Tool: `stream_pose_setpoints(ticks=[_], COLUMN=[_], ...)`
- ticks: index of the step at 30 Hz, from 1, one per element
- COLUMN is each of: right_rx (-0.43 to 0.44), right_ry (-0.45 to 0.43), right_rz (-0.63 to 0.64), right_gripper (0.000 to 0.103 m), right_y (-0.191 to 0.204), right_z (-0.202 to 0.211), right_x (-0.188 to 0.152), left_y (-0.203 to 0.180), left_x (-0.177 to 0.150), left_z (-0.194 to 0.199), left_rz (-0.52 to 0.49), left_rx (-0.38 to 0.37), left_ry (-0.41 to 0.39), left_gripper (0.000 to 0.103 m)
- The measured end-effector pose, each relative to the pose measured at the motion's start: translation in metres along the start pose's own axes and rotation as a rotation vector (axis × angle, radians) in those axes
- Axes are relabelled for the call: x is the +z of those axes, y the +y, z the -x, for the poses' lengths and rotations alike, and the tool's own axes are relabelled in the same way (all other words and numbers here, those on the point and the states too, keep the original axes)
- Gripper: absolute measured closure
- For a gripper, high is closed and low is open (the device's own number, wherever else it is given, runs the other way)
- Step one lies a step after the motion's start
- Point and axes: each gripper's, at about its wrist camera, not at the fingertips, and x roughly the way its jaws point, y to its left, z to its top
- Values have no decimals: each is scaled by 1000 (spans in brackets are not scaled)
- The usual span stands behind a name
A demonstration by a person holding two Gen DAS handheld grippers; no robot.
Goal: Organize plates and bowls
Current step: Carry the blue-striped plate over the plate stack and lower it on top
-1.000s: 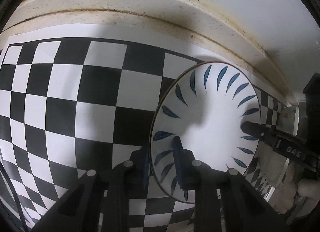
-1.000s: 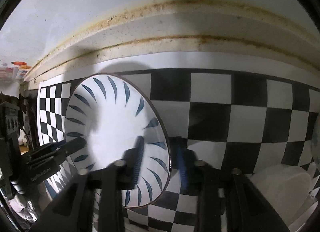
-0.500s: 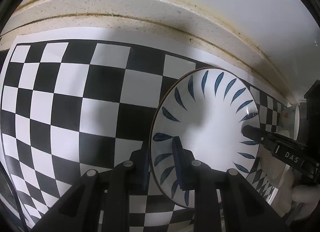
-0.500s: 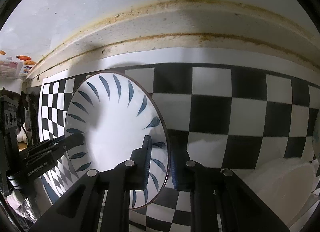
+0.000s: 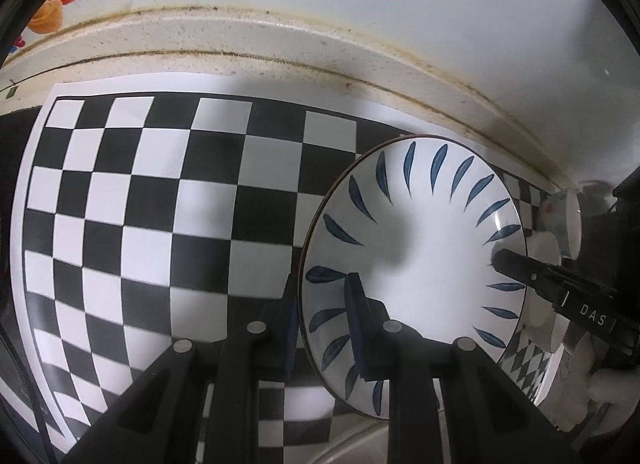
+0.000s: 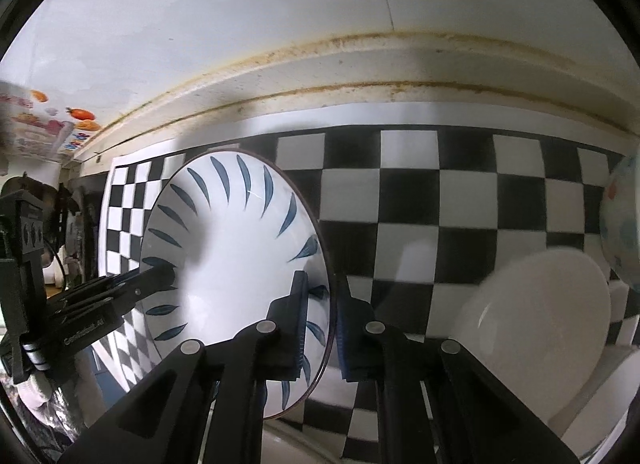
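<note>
A white plate (image 5: 432, 248) with blue leaf marks is held up on edge above the checkered mat (image 5: 132, 200), gripped from both sides. The left gripper (image 5: 326, 324) is clamped on its left rim, the right gripper (image 6: 322, 320) on its right rim. White bowls (image 6: 536, 312) sit just right of it

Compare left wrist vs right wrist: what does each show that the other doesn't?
Left wrist only: the "DAS" lettering on the right hand-held gripper, and the checkerboard mat's left edge.

Right wrist only: a plain white bowl low on the right, a speckled dish at the right edge, and colourful stickers on the wall.

Both: the blue-leaf plate, gripped at opposite rims by both, the left hand-held gripper included, over the mat below the stained ledge.
</note>
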Motion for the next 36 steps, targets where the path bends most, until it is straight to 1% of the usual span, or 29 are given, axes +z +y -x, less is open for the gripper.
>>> stream_pose_setpoints(ticks=[4,9,15,19,24,31,36], right_rx=[15,41,47,54,60,54,64], right_ry=[-32,-60,-97,-117,-132,-119,-85], right_rz=[5,-12,-20,-36,-53,-71,-99], right_gripper=[90,90,90,90,90,90,90], right_y=[7,4,7,5,-1,-2,-9], right_z=[20,45,72,88,104,97,75], right_x=[-20,-47,-83,-109,-145,-194,-222], left_y=[-6,-13,-25,-34,-39,-32,-26], left_x=[-14,-38,-60,-81,-109,-144,-163], left_z=[16,40,59,71,76,67,49], left_rz=[-26,-55,-86,-118,-152,-169,-165], left_rx=[10,2,-15,-23,-32,-26,-8], left_ry=[-21,-43,-63,-69,-52,-1,43], left_gripper=[84,84,84,84,84,84,84])
